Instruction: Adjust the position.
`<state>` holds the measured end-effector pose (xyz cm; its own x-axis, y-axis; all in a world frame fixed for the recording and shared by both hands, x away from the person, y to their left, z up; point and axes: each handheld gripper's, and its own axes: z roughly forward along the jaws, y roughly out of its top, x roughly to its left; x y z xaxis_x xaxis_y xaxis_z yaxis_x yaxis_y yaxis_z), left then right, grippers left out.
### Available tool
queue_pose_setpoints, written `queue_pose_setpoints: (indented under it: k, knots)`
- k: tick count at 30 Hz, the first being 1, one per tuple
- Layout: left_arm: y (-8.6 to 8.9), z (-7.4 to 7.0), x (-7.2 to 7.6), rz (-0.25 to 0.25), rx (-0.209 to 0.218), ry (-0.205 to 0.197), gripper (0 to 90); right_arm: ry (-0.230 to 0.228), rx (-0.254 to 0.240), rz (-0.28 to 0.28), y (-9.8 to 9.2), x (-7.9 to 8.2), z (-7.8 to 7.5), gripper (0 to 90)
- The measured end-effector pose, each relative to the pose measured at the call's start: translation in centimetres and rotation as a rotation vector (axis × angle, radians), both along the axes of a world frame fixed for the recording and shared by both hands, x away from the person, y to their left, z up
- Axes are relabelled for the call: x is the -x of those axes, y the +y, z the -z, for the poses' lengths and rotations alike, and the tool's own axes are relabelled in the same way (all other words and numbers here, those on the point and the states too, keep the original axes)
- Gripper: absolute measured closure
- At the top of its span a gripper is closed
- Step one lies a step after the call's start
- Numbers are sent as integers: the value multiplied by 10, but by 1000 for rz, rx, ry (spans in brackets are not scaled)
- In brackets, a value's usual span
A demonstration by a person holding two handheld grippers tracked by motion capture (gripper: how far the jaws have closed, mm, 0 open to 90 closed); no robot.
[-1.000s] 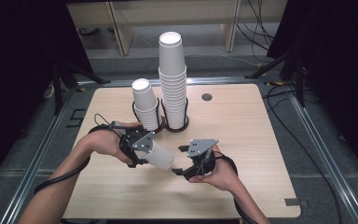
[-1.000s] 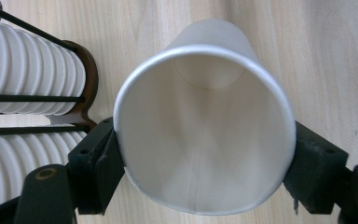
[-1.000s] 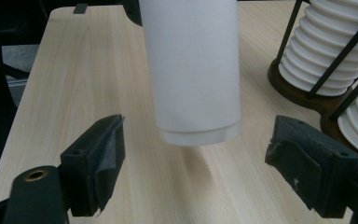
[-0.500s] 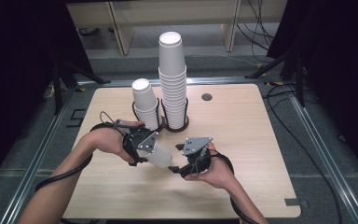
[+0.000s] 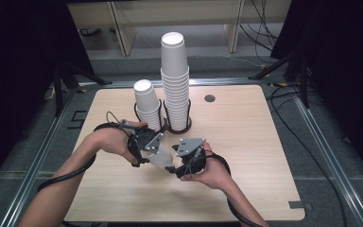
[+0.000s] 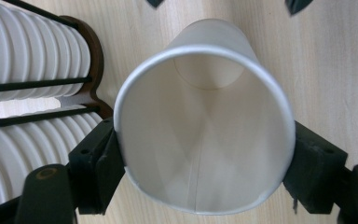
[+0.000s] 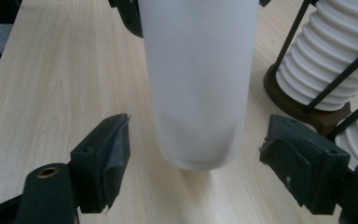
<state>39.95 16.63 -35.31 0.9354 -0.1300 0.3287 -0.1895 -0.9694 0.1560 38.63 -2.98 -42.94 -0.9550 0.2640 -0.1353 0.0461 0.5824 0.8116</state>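
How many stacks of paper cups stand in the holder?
2: a tall stack in the holder's right ring, a shorter stack in its left ring. One loose cup is gripped by the left gripper.

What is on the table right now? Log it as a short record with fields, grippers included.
held thing: one white paper cup, lying sideways above the table
left gripper: shut on the cup near its rim
right gripper: jaws have just been closing; the cup's base lies between them, pads not touching it yet
tall stack of cups: upright in the rack
short stack of cups: upright in the rack, to the tall stack's left
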Motion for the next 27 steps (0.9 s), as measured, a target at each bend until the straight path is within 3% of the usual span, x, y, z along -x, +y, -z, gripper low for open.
queue_pose_setpoints:
  k: [6,7,10,15,22,23,27]
  knots:
    - [-2,-1,1,5,-2,4,226,47,-11,29,7,0,2,230]
    - [-2,-1,1,6,2,5,226,17,-12,9,8,-3,2,229]
    - [-3,-1,1,9,1,3,226,42,-18,29,9,-1,2,227]
    - [-5,-1,2,17,12,4,226,-7,-29,3,12,-6,1,224]
    - [-5,-2,2,17,17,12,226,-8,-31,-1,14,-6,3,224]
    - [-5,-2,2,19,16,8,226,35,-36,22,14,-3,3,224]
    - [-6,-2,2,22,24,5,226,40,-39,21,16,-3,3,225]
